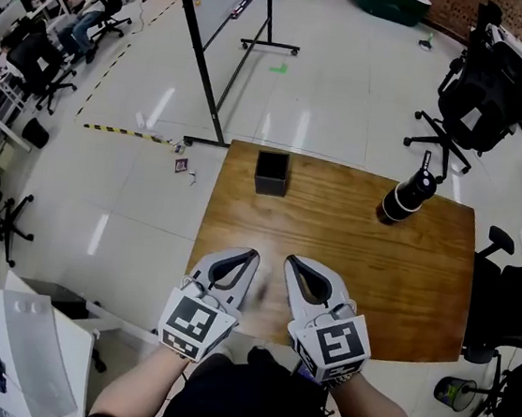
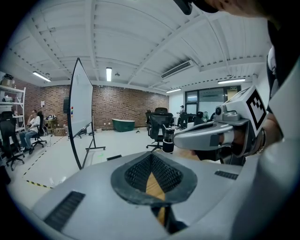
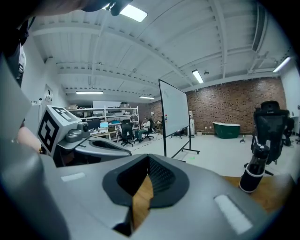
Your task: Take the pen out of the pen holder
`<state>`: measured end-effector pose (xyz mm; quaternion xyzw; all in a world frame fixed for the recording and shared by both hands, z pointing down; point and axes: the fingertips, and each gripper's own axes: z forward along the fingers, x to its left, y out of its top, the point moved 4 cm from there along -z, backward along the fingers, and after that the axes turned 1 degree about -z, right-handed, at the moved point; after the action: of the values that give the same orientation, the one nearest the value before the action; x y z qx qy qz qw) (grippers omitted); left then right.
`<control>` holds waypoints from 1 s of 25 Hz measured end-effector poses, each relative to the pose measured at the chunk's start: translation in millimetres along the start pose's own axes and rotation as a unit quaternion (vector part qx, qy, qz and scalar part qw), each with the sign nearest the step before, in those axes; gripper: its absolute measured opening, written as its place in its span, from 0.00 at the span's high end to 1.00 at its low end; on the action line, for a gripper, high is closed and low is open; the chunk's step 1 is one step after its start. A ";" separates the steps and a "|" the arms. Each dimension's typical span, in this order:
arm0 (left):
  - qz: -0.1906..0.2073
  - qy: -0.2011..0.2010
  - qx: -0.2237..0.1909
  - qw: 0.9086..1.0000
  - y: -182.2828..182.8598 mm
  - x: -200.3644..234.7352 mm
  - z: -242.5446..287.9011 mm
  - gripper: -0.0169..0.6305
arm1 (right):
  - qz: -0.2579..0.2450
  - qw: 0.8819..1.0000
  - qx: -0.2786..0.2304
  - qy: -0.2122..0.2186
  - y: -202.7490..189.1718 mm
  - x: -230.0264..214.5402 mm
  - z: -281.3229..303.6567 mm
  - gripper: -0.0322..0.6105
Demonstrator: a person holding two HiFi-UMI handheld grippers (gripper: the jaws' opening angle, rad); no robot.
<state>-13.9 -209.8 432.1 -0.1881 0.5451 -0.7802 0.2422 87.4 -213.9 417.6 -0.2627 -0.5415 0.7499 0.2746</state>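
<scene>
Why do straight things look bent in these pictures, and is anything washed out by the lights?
Head view: the wide lens bows the table edges, and ceiling lights leave pale streaks on the glossy floor. Left gripper view: the whiteboard curves and the corners go black. Right gripper view: the ceiling beams arc, and a ceiling lamp burns out to plain white.

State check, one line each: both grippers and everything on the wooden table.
Left gripper: shut, empty, well short of the holder.
Right gripper: shut, empty, beside the left one.
Black square pen holder: upright at the far edge of the wooden table, top open; no pen visible from here.
Black bottle with a white band: upright, cap on, untouched.
</scene>
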 end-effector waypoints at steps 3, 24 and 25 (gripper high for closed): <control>-0.001 0.003 0.003 1.000 0.1 3.5 6.4 0.97 | 0.001 1.000 0.001 -0.002 0.0 -6.7 6.2 0.95; -0.028 -0.015 0.012 0.999 -14.9 52.0 57.8 0.97 | 0.011 0.998 0.050 -0.035 -19.3 -37.2 70.6 0.87; -0.029 -0.017 0.014 0.999 -16.2 55.1 61.4 0.97 | 0.012 0.998 0.053 -0.038 -20.9 -40.1 75.1 0.87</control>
<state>-27.2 -283.9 469.5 -0.2139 0.5245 -0.7911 0.2309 66.7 -286.5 462.2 -0.2260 -0.5078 0.7902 0.2581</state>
